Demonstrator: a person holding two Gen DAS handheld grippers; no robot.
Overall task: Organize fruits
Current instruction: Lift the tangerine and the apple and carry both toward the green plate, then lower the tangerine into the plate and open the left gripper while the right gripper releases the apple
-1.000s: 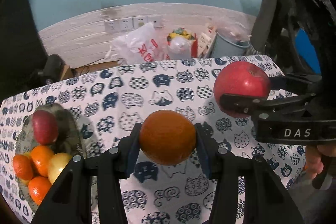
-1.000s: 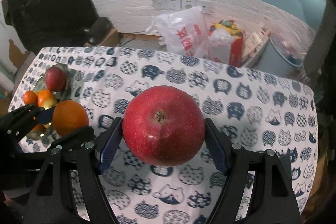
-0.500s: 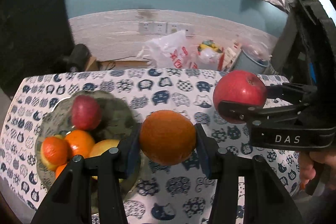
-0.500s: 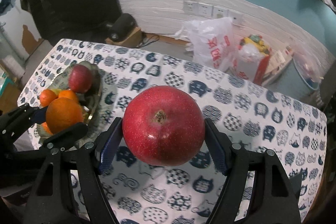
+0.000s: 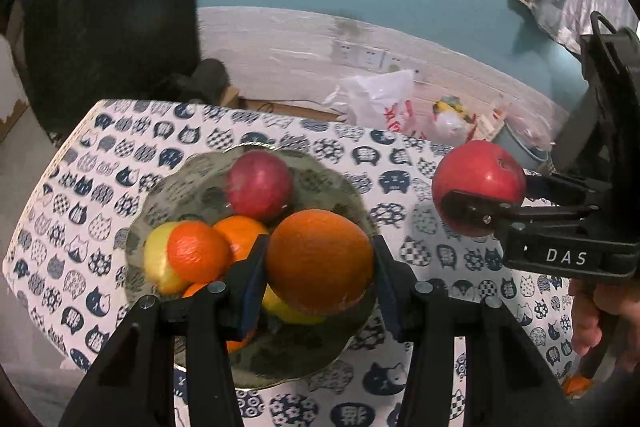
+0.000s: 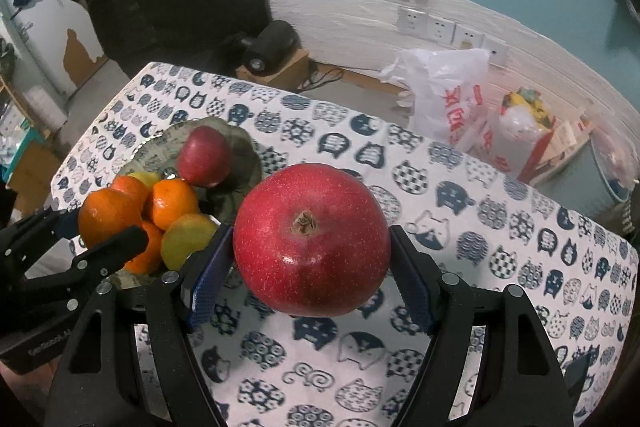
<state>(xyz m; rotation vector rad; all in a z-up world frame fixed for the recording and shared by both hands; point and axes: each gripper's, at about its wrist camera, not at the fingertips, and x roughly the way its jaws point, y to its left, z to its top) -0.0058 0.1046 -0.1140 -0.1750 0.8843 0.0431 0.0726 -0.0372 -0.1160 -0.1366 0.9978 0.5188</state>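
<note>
Over the round grey-green glass fruit plate (image 5: 352,187), the left gripper (image 5: 320,263), clamping a large orange (image 5: 320,261), has arrived from beside it; release seems imminent. Right gripper (image 6: 312,247), right of the plate, clamps a red apple (image 6: 312,247).

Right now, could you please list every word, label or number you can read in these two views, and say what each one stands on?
"DAS": white letters on the black body of the right claw, seen from the left wrist view.
"GenRobot.A...": faint grey letters on the body of the left claw, cut off by the right claw's finger.
Red characters on the white plastic bag behind the table: too blurred to read.
The fruits and the cat-patterned tablecloth bear no text.
</note>
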